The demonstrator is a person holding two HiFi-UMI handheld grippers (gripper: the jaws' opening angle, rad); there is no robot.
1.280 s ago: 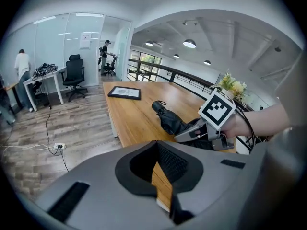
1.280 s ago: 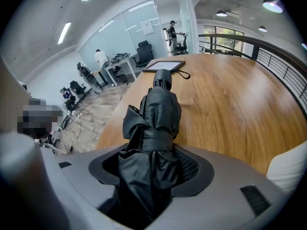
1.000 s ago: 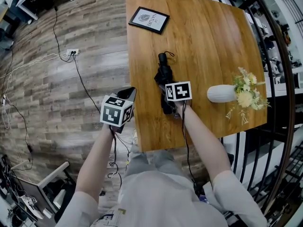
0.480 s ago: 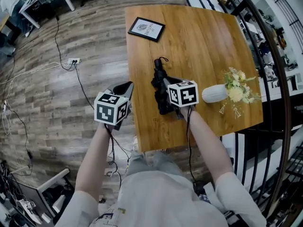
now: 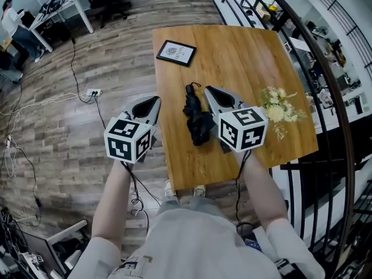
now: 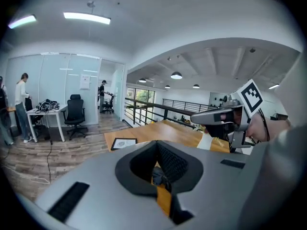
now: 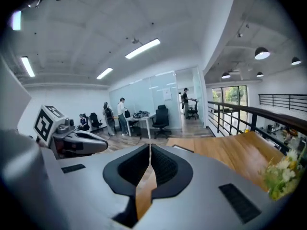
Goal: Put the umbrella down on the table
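Observation:
The black folded umbrella [image 5: 196, 120] lies flat on the wooden table [image 5: 244, 57], near its front left part, with its strap end pointing away from me. Both grippers hang well above the table and touch nothing. My right gripper [image 5: 210, 90] hovers just right of the umbrella; in the right gripper view its jaws [image 7: 150, 146] are shut with nothing between them. My left gripper [image 5: 150, 102] floats off the table's left edge, over the floor. Its jaws [image 6: 156, 143] are shut and empty, and a sliver of the umbrella shows below them.
A framed picture [image 5: 175, 52] lies at the table's far left. A white vase with flowers [image 5: 278, 106] lies right of my right gripper, partly hidden by its marker cube. A black railing [image 5: 325, 103] curves along the right. Cables [image 5: 87, 92] trail on the wooden floor.
Both grippers have risen away from the table. The right one has lifted off the umbrella, which stays lying where it was.

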